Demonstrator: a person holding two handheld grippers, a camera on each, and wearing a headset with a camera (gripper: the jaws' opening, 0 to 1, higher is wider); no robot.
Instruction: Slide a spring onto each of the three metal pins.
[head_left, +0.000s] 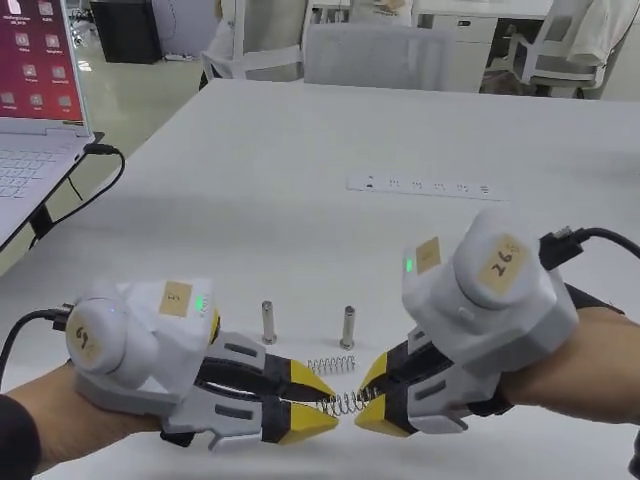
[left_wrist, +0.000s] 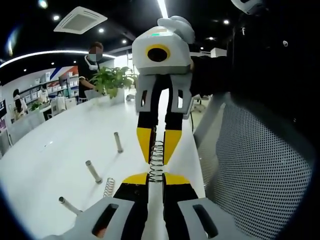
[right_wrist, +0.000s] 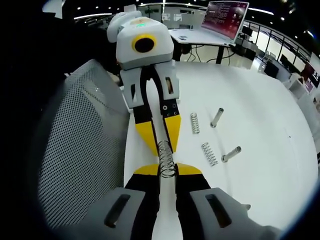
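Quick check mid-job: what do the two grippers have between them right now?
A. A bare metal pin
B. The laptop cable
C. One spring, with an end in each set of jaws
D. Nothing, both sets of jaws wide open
C: in the head view the spring bridges the left gripper and the right gripper. Each set of jaws is closed on one end of it.
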